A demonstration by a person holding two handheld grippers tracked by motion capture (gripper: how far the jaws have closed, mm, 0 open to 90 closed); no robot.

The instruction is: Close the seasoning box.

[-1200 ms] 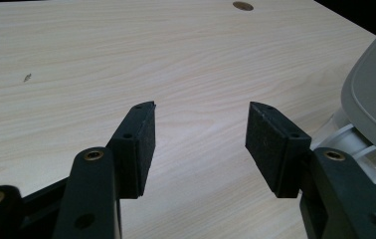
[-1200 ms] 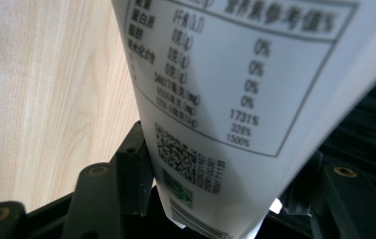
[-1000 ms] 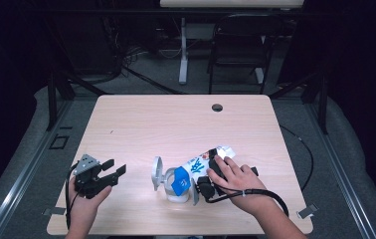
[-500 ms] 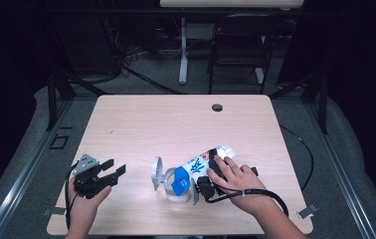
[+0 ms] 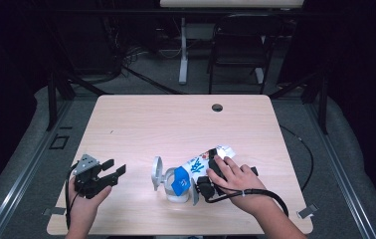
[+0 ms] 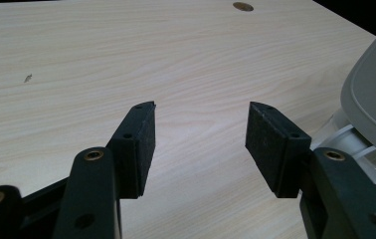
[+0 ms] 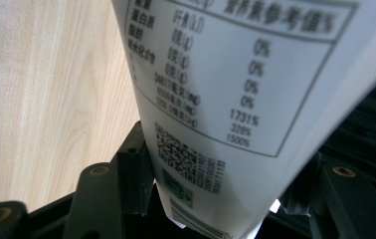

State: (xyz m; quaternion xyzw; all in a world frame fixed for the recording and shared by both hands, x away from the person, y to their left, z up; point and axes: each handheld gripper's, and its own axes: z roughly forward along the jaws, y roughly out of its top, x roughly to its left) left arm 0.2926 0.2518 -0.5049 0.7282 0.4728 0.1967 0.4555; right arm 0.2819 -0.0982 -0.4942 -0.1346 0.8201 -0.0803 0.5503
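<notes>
Packet (image 5: 207, 162) above container (image 5: 175, 183), left gripper (image 5: 112, 174) leftward

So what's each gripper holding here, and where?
The right gripper clamps the white packet across its printed bottom end, tilted over the white container. The left gripper is open, holding nothing.

A pale wooden table (image 5: 176, 124) with rounded corners carries everything, and it has a small round hole (image 5: 217, 107) near the middle of its far edge and a tiny dark speck (image 5: 111, 132) toward its left side. On its near half stands a white container with a hinged lid (image 5: 168, 181), the lid tipped up on its left. A white and blue packet (image 5: 196, 167) leans across the container's top from the right, so it does not appear to lie flat on the wood.
</notes>
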